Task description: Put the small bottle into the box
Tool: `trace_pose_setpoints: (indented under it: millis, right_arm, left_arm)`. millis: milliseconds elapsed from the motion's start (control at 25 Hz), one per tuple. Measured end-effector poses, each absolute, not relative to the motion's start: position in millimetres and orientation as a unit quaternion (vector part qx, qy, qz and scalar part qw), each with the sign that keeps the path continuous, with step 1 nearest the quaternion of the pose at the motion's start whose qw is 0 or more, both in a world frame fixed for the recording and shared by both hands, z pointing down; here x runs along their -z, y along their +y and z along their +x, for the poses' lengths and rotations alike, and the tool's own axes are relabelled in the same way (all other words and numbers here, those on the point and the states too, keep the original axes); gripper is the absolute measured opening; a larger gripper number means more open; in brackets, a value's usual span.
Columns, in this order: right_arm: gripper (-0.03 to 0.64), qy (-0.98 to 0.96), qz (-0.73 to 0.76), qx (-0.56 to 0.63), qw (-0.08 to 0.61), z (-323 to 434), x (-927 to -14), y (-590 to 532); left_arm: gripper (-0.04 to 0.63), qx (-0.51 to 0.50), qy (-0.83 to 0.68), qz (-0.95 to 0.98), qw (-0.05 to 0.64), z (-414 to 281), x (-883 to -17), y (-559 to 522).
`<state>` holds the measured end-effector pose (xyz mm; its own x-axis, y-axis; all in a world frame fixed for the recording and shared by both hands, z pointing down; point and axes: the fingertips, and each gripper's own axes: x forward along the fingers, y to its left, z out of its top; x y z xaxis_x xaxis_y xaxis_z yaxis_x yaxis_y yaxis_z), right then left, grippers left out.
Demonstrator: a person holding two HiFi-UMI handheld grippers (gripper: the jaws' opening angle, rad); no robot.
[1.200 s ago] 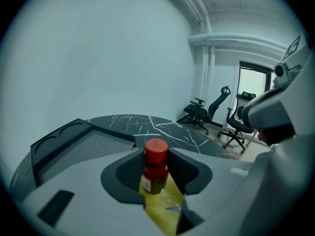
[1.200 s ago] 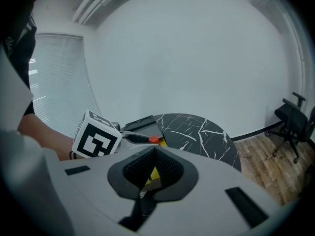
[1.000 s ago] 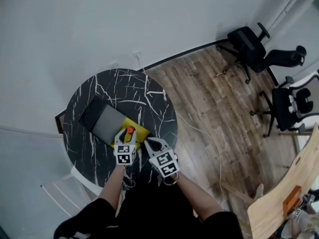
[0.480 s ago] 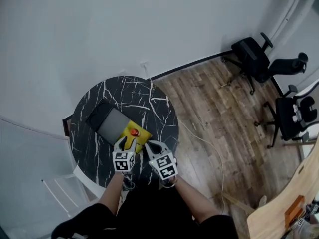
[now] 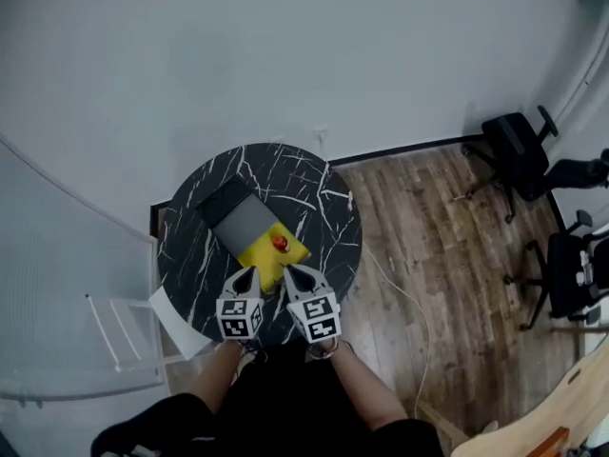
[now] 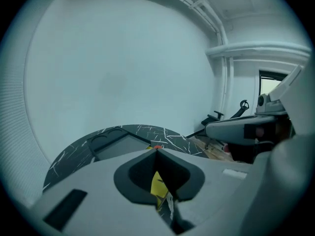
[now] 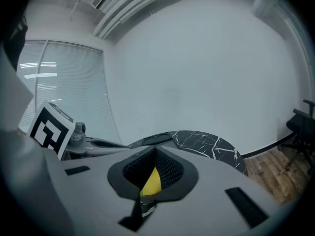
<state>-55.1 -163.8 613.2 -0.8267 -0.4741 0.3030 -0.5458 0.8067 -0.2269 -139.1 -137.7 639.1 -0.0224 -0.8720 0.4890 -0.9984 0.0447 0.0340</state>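
Seen from above, there is one round black worktop [image 5: 324,208]. Three things are on it: one yellow box [image 5: 259,263], one small bottle [image 5: 280,243] with one orange cap, and one grey case [image 5: 243,222].

I hold two hand-held grippers, one to a hand: the left hand-held gripper [image 5: 249,274] and the right hand-held gripper [image 5: 291,273]. Each carries one marker cube, so there are two cubes.

There are three chairs in all. Two are black office chairs, a far chair [image 5: 519,146] and a near chair [image 5: 576,274]. One is a white chair [image 5: 181,331] beside the worktop.
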Motion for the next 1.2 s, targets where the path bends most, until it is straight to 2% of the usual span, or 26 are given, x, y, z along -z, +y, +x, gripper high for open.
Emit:
trace_pose_setpoints:
  millis: [240,680,1200]
  right_arm:
    - [-0.003,-0.951,0.266,-0.128,0.091,-51.1,-585.8,-146.3]
    - [-0.005,-0.945,0.31,-0.044,0.094,-31.1,-535.0,-123.7]
    - [-0.005,-0.93,0.363,0.028,0.057,-82.1,-464.0,-98.7]
  left_arm:
    - [-0.002,-0.136,-0.726,0.652,0.168,-138.3,-605.1,-91.2]
    - [-0.002,-0.11,-0.734,0.655,0.145,-132.6,-559.0,-51.5]
    - [-0.002,-0.08,-0.716,0.688,0.088,-179.2,-496.3,-37.5]
